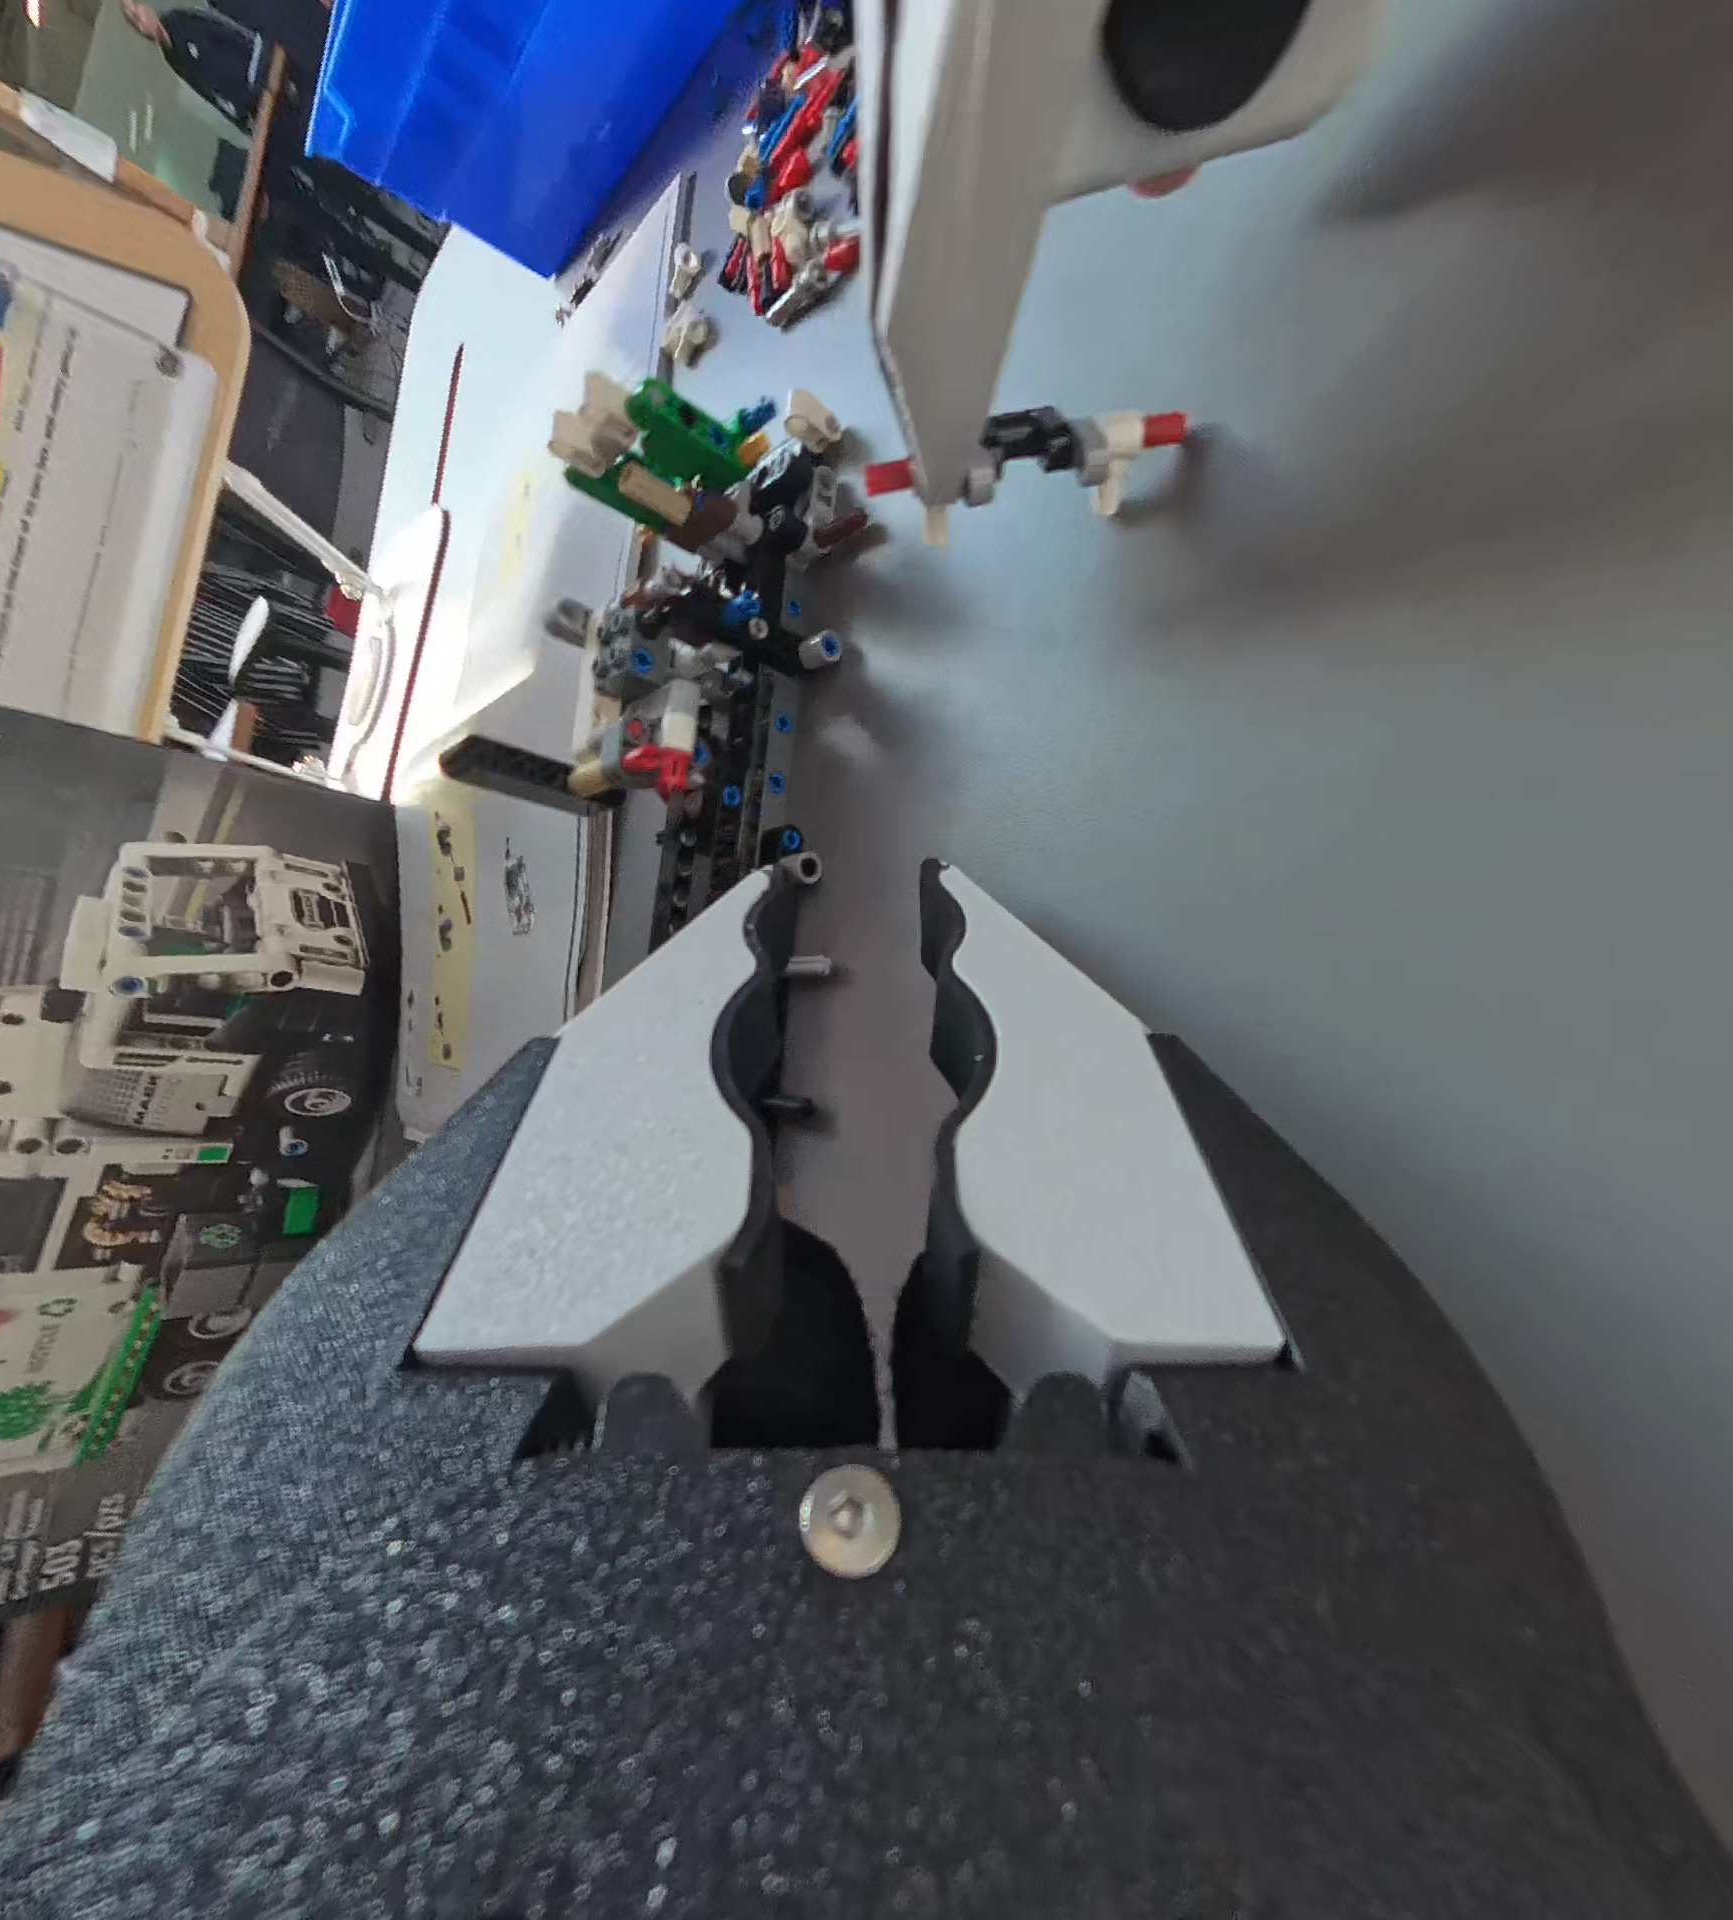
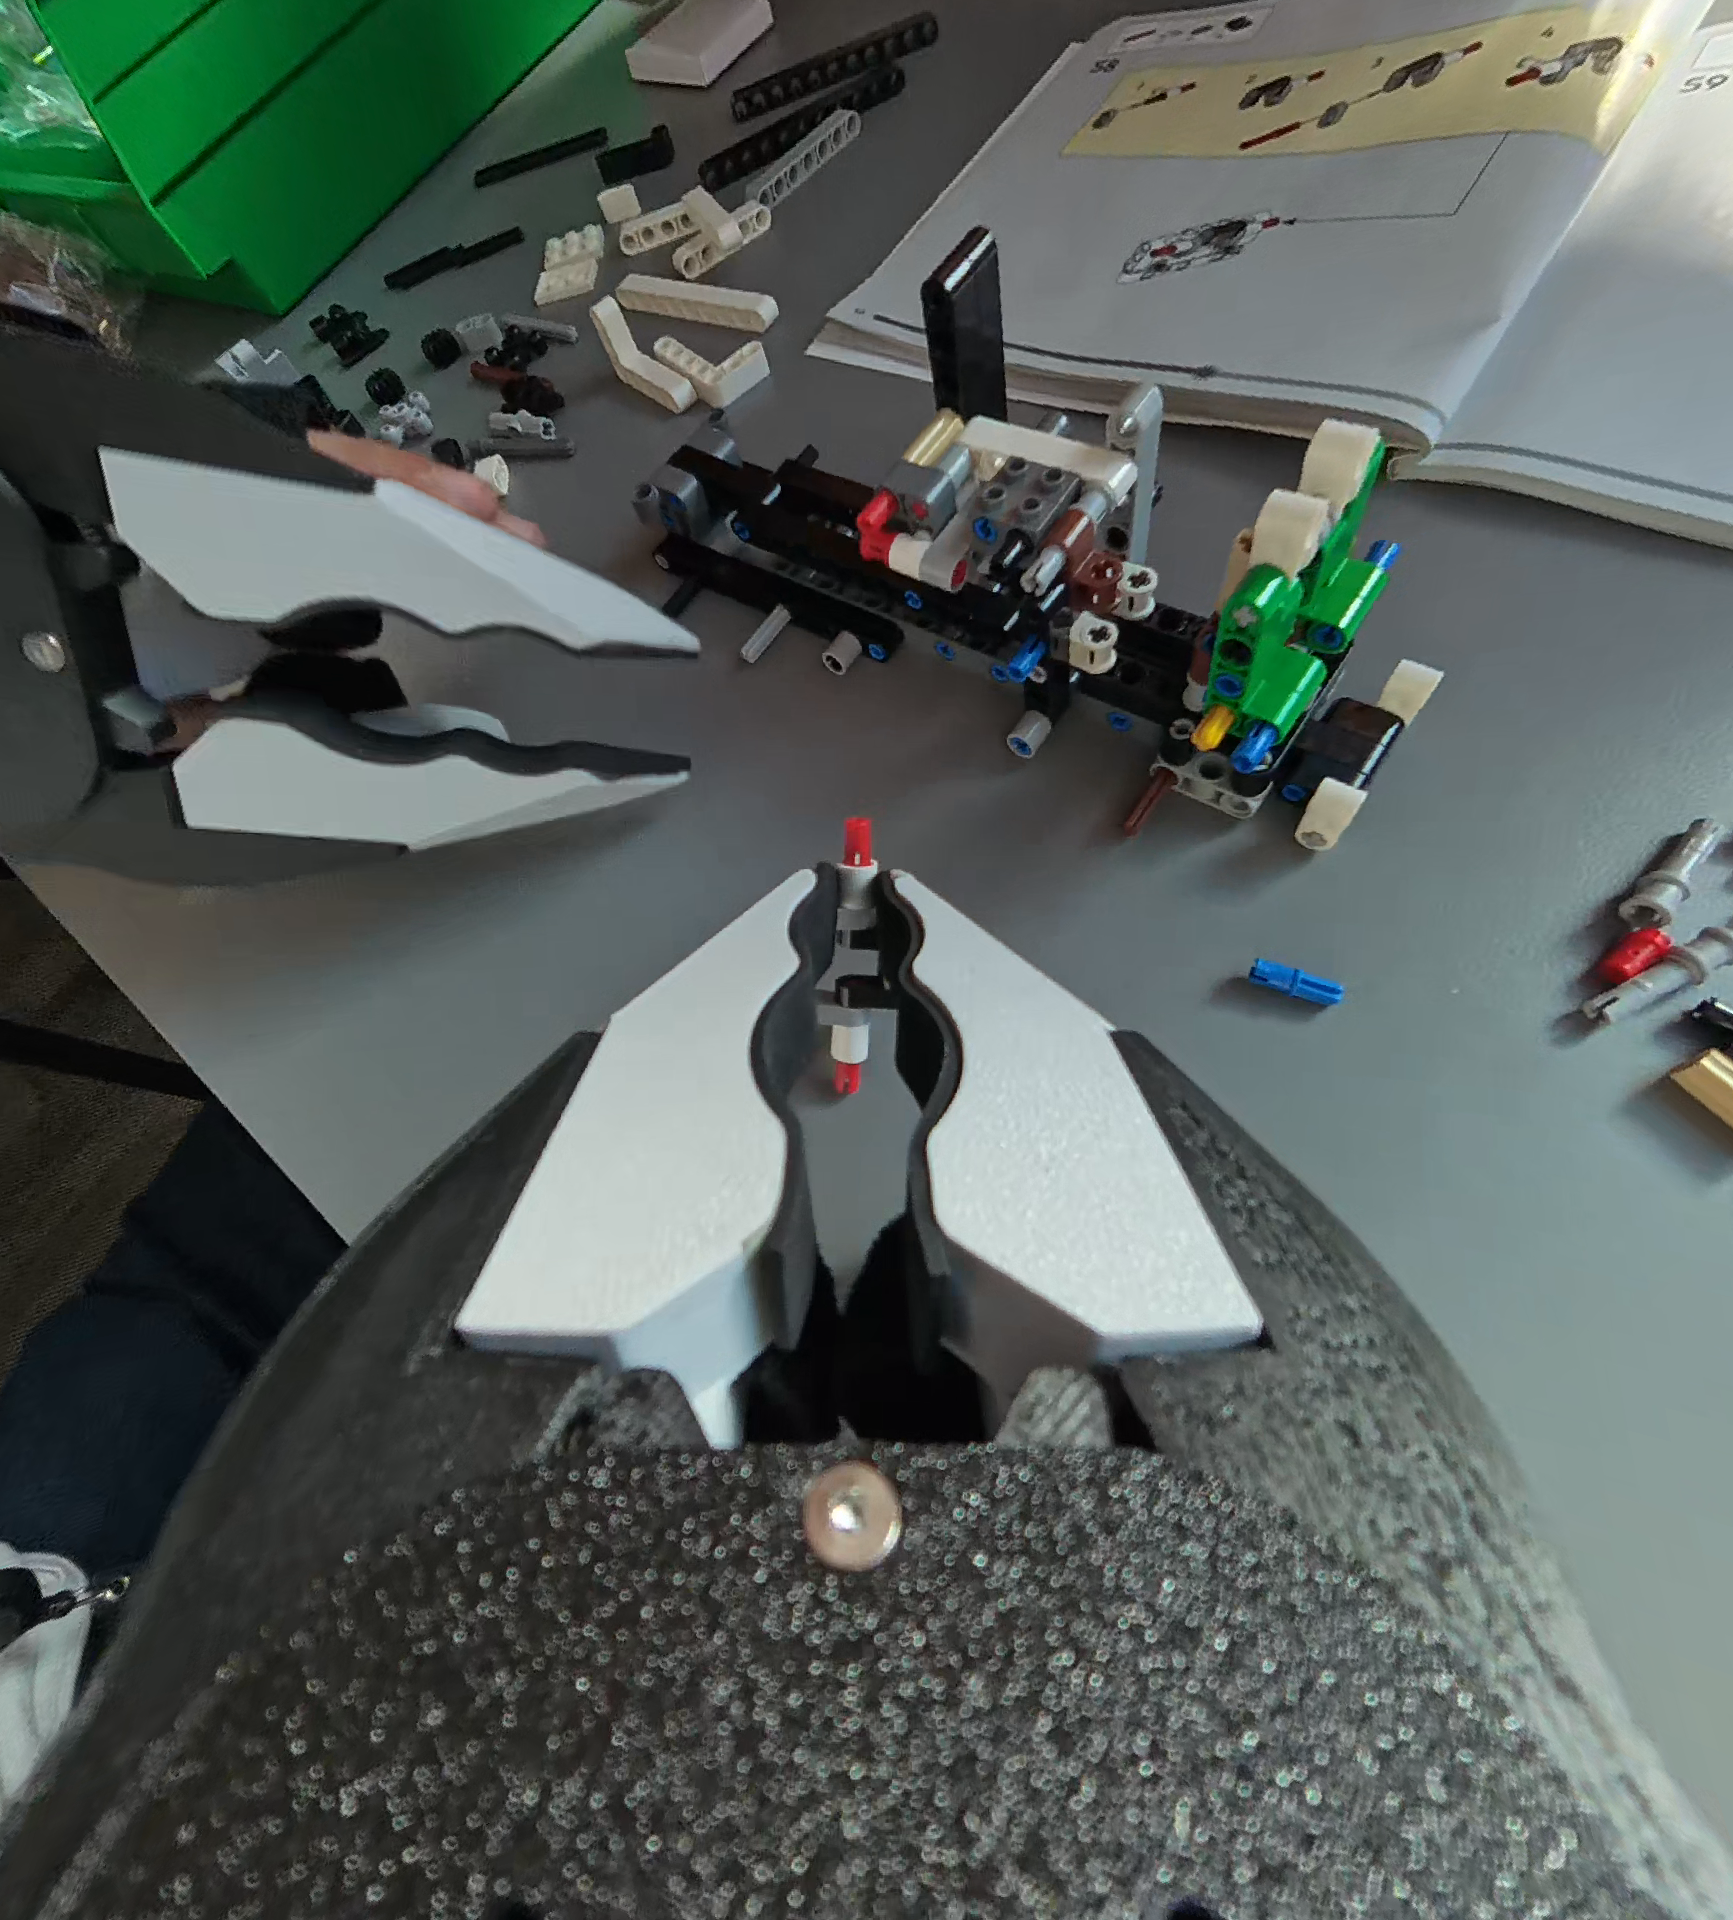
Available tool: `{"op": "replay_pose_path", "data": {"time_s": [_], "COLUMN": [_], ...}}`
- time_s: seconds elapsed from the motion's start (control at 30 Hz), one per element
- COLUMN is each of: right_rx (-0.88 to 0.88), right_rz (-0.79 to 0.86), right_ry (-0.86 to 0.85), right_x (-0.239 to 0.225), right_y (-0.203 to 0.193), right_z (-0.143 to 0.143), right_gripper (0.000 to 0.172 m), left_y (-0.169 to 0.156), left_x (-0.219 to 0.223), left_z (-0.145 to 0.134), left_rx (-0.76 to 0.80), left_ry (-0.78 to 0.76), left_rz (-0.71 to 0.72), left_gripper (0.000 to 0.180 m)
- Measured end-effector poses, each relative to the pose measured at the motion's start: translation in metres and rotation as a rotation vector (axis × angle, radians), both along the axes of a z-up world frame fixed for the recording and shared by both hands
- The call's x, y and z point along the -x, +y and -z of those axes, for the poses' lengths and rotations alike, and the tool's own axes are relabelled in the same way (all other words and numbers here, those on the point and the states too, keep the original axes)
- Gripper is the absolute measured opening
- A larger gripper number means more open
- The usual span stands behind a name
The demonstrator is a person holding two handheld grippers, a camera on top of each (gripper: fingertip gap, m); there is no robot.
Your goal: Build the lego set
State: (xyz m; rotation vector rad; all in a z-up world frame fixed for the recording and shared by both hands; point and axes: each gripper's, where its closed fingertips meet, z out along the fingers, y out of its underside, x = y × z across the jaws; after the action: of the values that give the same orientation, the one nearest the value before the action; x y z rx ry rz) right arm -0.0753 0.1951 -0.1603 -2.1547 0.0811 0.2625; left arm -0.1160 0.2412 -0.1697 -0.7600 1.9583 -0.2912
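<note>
Right claw [image 2: 854, 883] sits at the centre of its own view, reaching forward low over the grey surface [image 2: 1361, 1195], its two dark pads [image 2: 898, 935] pressed on a small assembly of red axle, white and grey bushes and black connector [image 2: 849, 966]. The red tip sticks out past the fingertips. In the left wrist view the same claw hangs from the upper middle of the frame, the assembly [image 1: 1033, 442] crosswise at its tip.

Left claw [image 1: 857, 883] lies at the left of the right wrist view, turned on its side, fingers pointing toward frame centre and spread apart with only air between them. A fingertip of the person's hand [image 2: 426, 478] shows along its upper edge. It is nearest the rear end of the partly built brick truck chassis [image 2: 997, 582], which stands in the upper middle, below an open instruction booklet [image 2: 1309, 260]. Loose pins [image 2: 1295, 982] lie at right; a green bin [image 2: 270, 135] sits upper left.
</note>
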Motion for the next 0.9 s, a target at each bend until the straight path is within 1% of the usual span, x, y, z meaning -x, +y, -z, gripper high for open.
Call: {"op": "replay_pose_path", "data": {"time_s": [0.03, 0.13, 0.17, 0.23, 0.27, 0.33, 0.4, 0.47, 0.5, 0.53, 0.57, 0.63, 0.7, 0.77, 0.8, 0.9], "right_rx": [0.001, 0.003, 0.002, 0.010, 0.005, -0.009, -0.039, -0.092, -0.123, -0.146, -0.158, -0.173, -0.198, -0.204, -0.210, -0.213], "right_rz": [-0.010, -0.042, -0.058, -0.093, -0.113, -0.147, -0.186, -0.205, -0.209, -0.213, -0.215, -0.199, -0.199, -0.195, -0.197, -0.203], "right_ry": [-0.001, -0.048, -0.075, -0.119, -0.120, -0.099, -0.052, 0.006, 0.032, 0.055, 0.076, 0.114, 0.163, 0.201, 0.216, 0.237], "right_x": [0.000, -0.001, -0.002, -0.002, -0.001, 0.002, 0.007, 0.009, 0.009, 0.009, 0.009, 0.004, 0.003, 0.001, 0.001, 0.001], "right_y": [0.000, 0.004, 0.005, 0.006, 0.007, 0.007, 0.007, 0.006, 0.005, 0.004, 0.002, 0.000, -0.002, -0.004, -0.004, -0.004], "right_z": [0.000, 0.002, 0.002, 0.006, 0.006, 0.006, 0.002, -0.007, -0.012, -0.016, -0.018, -0.021, -0.026, -0.027, -0.028, -0.029], "right_gripper": [0.006, 0.006, 0.007, 0.011, 0.013, 0.017, 0.021, 0.024, 0.025, 0.025, 0.025, 0.025, 0.025, 0.025, 0.025, 0.024], "left_y": [0.007, 0.035, 0.050, 0.089, 0.116, 0.181, 0.252, 0.318, 0.345, 0.368, 0.386, 0.420, 0.440, 0.456, 0.462, 0.476], "left_x": [0.000, 0.010, 0.017, 0.033, 0.043, 0.058, 0.072, 0.087, 0.090, 0.090, 0.091, 0.091, 0.084, 0.082, 0.084, 0.091], "left_z": [-0.005, -0.025, -0.031, -0.043, -0.047, -0.063, -0.073, -0.072, -0.071, -0.068, -0.063, -0.051, -0.041, -0.032, -0.026, -0.013], "left_rx": [0.053, 0.216, 0.252, 0.298, 0.299, 0.251, 0.122, 0.017, -0.018, -0.037, -0.038, -0.065, -0.126, -0.198, -0.239, -0.389], "left_ry": [0.018, 0.086, 0.126, 0.218, 0.280, 0.352, 0.435, 0.564, 0.604, 0.636, 0.683, 0.765, 0.800, 0.855, 0.897, 1.002], "left_rz": [-0.024, -0.109, -0.143, -0.210, -0.254, -0.335, -0.398, -0.477, -0.495, -0.504, -0.521, -0.565, -0.549, -0.551, -0.554, -0.548], "left_gripper": [0.025, 0.030, 0.031, 0.033, 0.034, 0.039, 0.043, 0.048, 0.046, 0.042, 0.045, 0.060, 0.057, 0.060, 0.064, 0.065]}}
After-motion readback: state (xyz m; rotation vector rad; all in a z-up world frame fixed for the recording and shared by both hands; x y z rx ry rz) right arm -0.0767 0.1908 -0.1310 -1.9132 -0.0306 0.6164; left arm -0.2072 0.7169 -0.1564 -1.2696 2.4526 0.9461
